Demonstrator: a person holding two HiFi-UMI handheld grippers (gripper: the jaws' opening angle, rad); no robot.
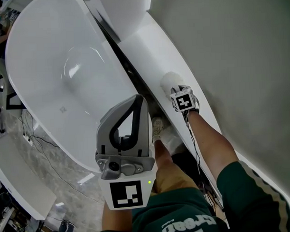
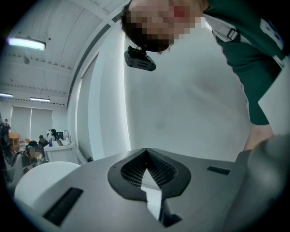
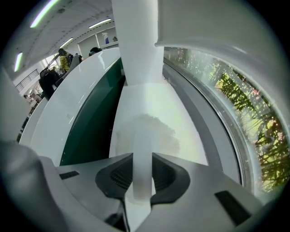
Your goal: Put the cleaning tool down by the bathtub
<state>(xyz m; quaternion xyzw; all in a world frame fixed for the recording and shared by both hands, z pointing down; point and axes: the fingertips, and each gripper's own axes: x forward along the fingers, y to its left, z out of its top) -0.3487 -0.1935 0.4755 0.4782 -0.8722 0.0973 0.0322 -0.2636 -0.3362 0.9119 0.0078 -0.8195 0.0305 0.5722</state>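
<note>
While I watch from the head view, the right gripper [image 1: 178, 93] is down at the white ledge [image 1: 147, 46] that runs along the far side of the bathtub [image 1: 48, 64], with a dark gap [image 1: 126, 66] between the 2. Its 2 jaws are closed part-way on the slim white handle [image 3: 141, 170] of the cleaning tool [image 1: 171, 81], one pad on each side of the handle, and the grip looks firm in the right gripper view. Beyond the right gripper [image 3: 142, 158] the tool's fluffy white head [image 3: 147, 133] lies over the ledge [image 3: 154, 102]; I cannot tell whether it touches the surface. In that view a white column [image 3: 133, 41] stands upright at the ledge's far end, and a curved window [image 3: 235, 104] with green plants behind it runs along the right.

A grey wall [image 1: 238, 53] rises just beside the ledge. My view of the operator shows a bare right forearm [image 1: 210, 139] coming out of a dark green sleeve [image 1: 247, 190] toward that gripper.

The left gripper [image 1: 140, 101] is held up close under the head camera, well apart from the tool, over the tub's near rim. In the left gripper view its jaws [image 2: 146, 154] are drawn together at the tips with only a thin sliver of light below, and they hold nothing.
</note>
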